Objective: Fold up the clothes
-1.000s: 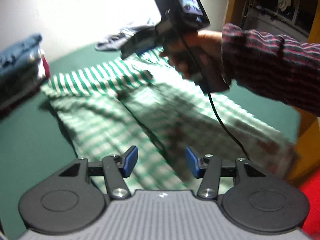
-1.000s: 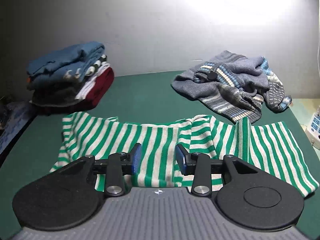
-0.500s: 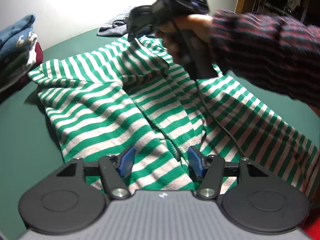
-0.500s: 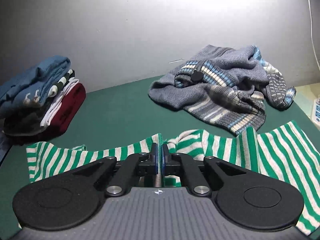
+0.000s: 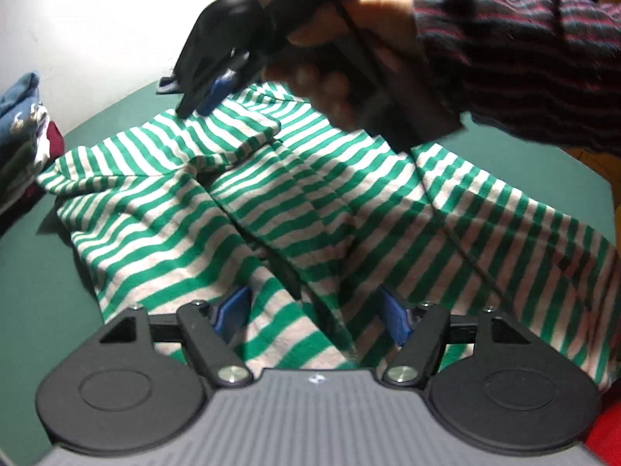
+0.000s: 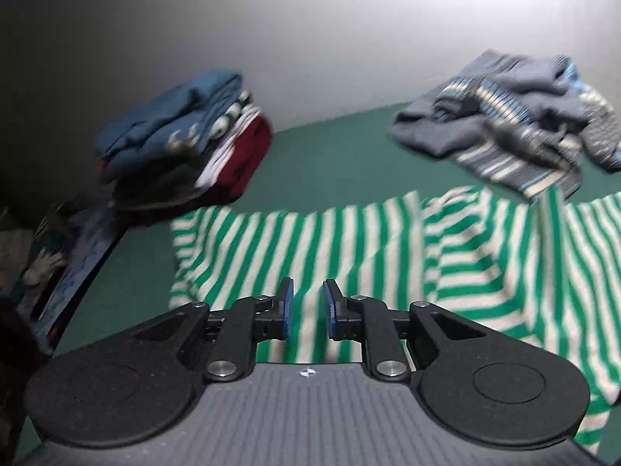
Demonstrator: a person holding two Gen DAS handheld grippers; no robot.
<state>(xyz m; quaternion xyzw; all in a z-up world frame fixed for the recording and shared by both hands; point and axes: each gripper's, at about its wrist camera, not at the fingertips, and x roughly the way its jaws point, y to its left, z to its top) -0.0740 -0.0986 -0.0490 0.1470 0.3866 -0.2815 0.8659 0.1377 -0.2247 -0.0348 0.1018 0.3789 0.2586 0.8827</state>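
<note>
Green tabletop (image 6: 341,155) carries the green-striped shirt (image 5: 310,209), rumpled mid-spread; I judge we're flattening before the first fold. Left hand-held gripper (image 5: 316,312) gaping over the hem, right hand-held gripper (image 6: 306,310) released, nothing held. Next: pinch an edge. Folded stack (image 6: 186,151) crowds one side, grey sweater (image 6: 516,124) behind.

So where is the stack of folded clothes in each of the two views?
Left wrist view: the stack of folded clothes sits at the far left edge, cut off by the frame, beyond the striped shirt.
Right wrist view: the stack is at upper left, against the wall, whole.
Shared landmark: the striped shirt on the green table, which lies next to the stack in both.
</note>
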